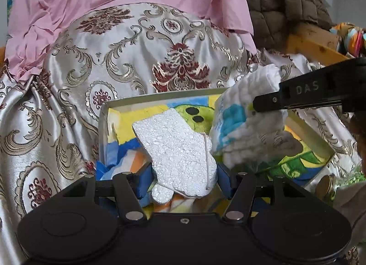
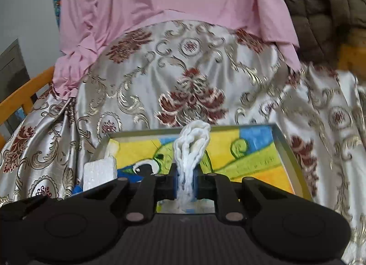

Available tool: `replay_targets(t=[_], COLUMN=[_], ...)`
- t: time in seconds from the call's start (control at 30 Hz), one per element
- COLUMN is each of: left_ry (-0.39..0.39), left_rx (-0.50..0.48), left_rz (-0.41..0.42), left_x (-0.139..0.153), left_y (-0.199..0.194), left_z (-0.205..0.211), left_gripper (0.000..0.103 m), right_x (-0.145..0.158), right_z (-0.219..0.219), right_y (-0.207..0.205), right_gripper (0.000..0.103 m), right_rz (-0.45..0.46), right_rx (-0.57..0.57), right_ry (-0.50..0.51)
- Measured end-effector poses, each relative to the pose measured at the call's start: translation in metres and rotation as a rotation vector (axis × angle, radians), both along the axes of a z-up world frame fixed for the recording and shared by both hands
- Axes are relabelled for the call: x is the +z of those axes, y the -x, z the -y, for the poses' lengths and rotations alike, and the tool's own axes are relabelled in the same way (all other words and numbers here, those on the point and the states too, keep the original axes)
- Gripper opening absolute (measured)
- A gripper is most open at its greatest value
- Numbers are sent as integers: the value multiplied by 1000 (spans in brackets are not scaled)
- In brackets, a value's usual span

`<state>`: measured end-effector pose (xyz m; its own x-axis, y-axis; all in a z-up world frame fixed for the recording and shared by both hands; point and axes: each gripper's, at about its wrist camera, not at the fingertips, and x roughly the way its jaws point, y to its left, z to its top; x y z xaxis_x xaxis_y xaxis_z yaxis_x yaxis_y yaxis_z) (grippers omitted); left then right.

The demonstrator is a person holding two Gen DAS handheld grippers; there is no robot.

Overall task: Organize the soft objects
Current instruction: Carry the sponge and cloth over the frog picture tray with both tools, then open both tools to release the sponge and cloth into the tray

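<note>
The left tool (image 1: 181, 179) clamps the white foam piece (image 1: 173, 150) low over the tray (image 1: 160, 95). At three o'clock, the right tool (image 2: 185, 181) pinches the white cloth (image 2: 192, 141). Releasing too high could drop either onto the satin cover (image 1: 68, 81) beyond.

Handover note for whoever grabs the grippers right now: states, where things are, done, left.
Left gripper: closed on the white foam piece, held over the metal tray.
Right gripper: clamped on the white quilted cloth, also over the tray.
Tray sits on the patterned satin spread; a colourful printed towel lines it.
Done: both items picked up and brought to the tray.
Left: probably set both down inside and release.
</note>
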<state>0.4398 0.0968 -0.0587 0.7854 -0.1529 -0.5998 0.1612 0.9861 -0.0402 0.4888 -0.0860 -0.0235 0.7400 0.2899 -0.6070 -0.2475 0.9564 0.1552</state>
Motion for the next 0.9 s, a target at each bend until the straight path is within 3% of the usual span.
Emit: replay_targets(t=[0.23,0.47,0.67,0.73,0.9], left_ry=[-45,-80,-66,-37,-8], left_rx=[-13,-11,24,31,55], left_rz=[0,1,31,30,73], left_x=[0,1,14,19,36], left_y=[3,6,16,20,44], left_z=[11,20,23,25,33], left_gripper=[62,75,85,87,87], right_x=[-4,-3,7,14,41], right_z=[22,37,44,47,58], right_y=[5,10,22,29,52], right_gripper=[25,39,66,81,92], right_rz=[-25,-39,-21,-1,71], right_rx=[-22,-42,-17,-12,8], right_ry=[0,11,0,0,-20])
